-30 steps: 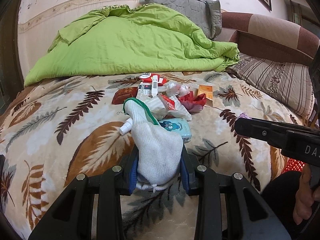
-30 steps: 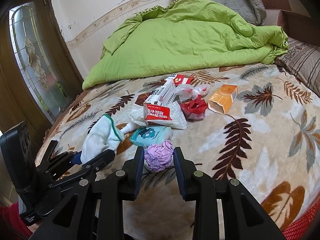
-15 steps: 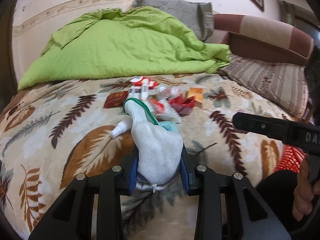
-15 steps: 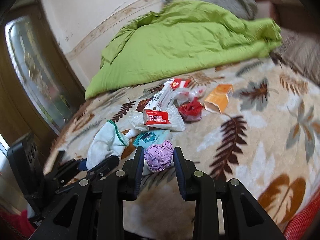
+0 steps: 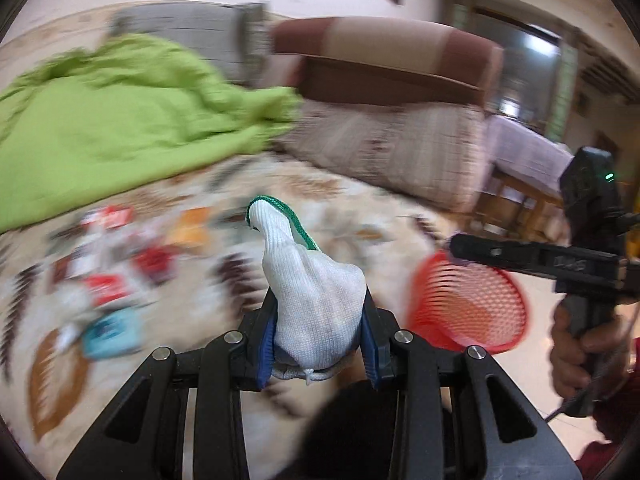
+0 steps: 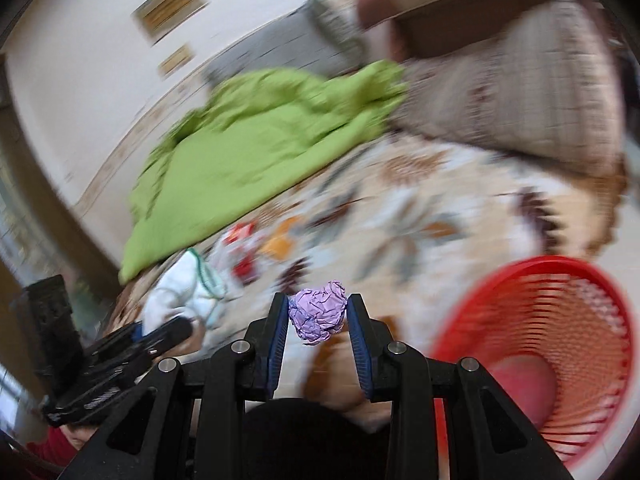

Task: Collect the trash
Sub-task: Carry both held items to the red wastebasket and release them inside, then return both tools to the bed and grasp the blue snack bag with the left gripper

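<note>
Two grippers carrying trash beside red basket (image 6: 568, 344).
Left gripper (image 5: 318, 346) is clamping a white glove (image 5: 316, 304); right gripper (image 6: 318, 320) is pinching a purple paper ball (image 6: 318, 316).

The glove (image 5: 316, 300) is white knit with a green cuff edge. The paper ball (image 6: 318, 316) is lilac. The basket (image 6: 560, 360) is red mesh. The quilt (image 5: 120, 120) is lime green; the bedspread (image 6: 420, 232) is cream with brown leaves.
</note>
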Demonstrator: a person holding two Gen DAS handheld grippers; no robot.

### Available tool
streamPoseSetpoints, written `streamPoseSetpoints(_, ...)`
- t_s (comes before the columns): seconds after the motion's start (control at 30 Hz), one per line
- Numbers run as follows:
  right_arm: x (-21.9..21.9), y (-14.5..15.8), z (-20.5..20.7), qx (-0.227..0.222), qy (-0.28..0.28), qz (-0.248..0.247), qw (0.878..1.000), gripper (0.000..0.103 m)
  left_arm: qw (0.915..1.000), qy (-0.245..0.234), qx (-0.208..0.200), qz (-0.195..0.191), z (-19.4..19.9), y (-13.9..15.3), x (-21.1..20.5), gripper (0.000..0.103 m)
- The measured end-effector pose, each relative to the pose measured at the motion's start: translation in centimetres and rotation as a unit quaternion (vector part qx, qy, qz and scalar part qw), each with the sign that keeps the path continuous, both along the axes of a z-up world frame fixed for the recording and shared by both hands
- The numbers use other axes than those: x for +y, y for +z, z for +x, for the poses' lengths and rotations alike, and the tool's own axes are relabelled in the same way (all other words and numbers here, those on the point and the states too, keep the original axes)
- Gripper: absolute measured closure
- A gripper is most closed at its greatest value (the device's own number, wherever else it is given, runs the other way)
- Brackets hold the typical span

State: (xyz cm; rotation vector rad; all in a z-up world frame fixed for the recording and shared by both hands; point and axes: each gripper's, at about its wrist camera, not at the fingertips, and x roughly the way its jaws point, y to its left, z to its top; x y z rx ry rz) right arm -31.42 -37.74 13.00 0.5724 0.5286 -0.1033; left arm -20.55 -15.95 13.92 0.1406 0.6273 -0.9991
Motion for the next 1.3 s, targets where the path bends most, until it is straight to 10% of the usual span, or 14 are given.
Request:
streamPoseSetpoints(0.37, -10.0, -1.9, -9.3, 0.028, -0.150, 0.021, 0.988, 0.068, 0.9804, -0.168, 0.100, 0.022, -6.5, -0.4, -15.9, 0.069)
streamPoseSetpoints(0.5, -10.7, -2.4, -9.7, 0.037, -0.163, 0.022, 0.986, 0.046, 0.9800, -0.166, 0.104, 0.036, -7.4, -1.4, -17.9, 0.051)
streamPoseSetpoints(0.7, -10.3, -1.7, -9.0, 0.031, -0.163, 0.006, 0.986, 0.039, 0.9834, -0.144, 0.108, 0.025, -6.1, -1.0, -17.1, 0.033)
streamPoseSetpoints(1.3, -3.6, 0.1, -3.9, 0.021, -0.070, -0.021, 0.997, 0.029, 0.9930, -0.021, 0.116, -0.004, 0.0, -1.1, -4.5, 0.033)
